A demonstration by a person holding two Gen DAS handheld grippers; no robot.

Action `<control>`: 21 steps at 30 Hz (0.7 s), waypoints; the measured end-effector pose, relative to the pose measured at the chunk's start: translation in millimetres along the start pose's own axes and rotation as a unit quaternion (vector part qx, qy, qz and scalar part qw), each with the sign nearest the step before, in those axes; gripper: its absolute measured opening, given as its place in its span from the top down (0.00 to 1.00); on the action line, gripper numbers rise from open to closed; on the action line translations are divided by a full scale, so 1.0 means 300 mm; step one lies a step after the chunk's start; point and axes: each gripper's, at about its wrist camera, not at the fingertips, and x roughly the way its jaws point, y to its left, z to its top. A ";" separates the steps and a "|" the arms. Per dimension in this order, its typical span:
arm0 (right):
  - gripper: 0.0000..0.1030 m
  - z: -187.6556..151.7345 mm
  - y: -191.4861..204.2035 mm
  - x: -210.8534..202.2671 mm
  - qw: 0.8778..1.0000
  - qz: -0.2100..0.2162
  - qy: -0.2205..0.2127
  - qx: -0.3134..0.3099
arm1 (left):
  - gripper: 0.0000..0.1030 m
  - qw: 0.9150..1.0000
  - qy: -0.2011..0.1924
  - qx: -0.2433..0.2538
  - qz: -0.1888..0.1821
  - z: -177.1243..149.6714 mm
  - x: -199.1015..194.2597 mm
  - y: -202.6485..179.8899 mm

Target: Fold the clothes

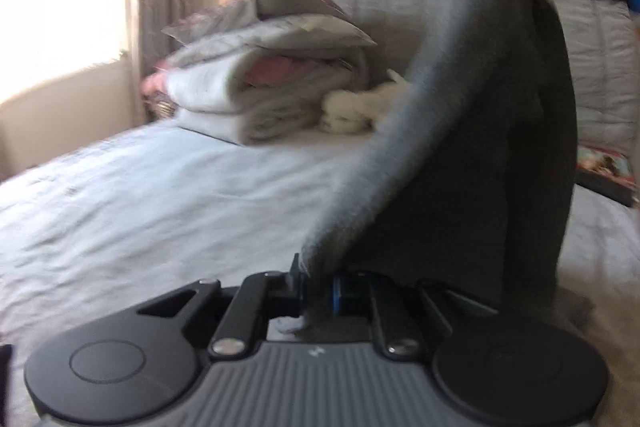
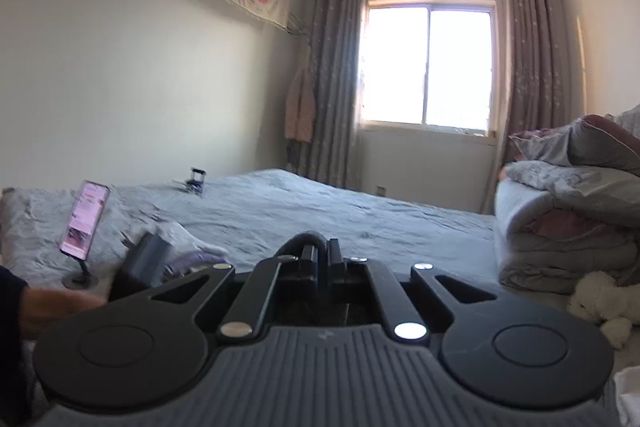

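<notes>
Left gripper (image 1: 316, 279): I've got it clamped on fuzzy grey garment (image 1: 460, 131) edge.
Right gripper (image 2: 323, 255): fingers together, pinching dark fabric.
Garment: draped above wrinkled bed sheet (image 1: 160, 195), near the folded quilt stack (image 1: 264, 83).

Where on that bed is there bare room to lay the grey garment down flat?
The open sheet between the phone on its stand and the folded bedding stack is free. It is crowded by the stack, where a white plush toy lies.
</notes>
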 end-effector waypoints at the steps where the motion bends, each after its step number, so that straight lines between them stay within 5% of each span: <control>1: 0.97 -0.010 -0.005 0.004 1.000 -0.012 0.008 -0.002 | 0.89 1.000 -0.009 -0.007 0.015 0.014 -0.021 0.014; 6: 0.96 -0.080 -0.038 0.049 0.996 -0.062 0.058 -0.009 | 0.90 0.992 -0.059 -0.053 0.100 0.092 -0.161 0.084; 15: 0.93 -0.178 0.027 0.166 0.989 -0.063 0.124 -0.045 | 0.90 0.983 -0.109 -0.103 0.103 0.090 -0.257 0.134; 18: 0.73 -0.218 0.040 0.191 0.986 -0.061 0.142 -0.057 | 0.90 0.982 -0.119 -0.109 0.102 0.091 -0.274 0.136; 20: 0.29 -0.239 0.055 0.193 0.985 -0.060 0.146 -0.070 | 0.90 0.980 -0.123 -0.119 0.098 0.090 -0.286 0.142; 21: 0.26 -0.249 0.063 0.196 0.984 -0.059 0.149 -0.077 | 0.90 0.980 -0.125 -0.124 0.096 0.090 -0.291 0.146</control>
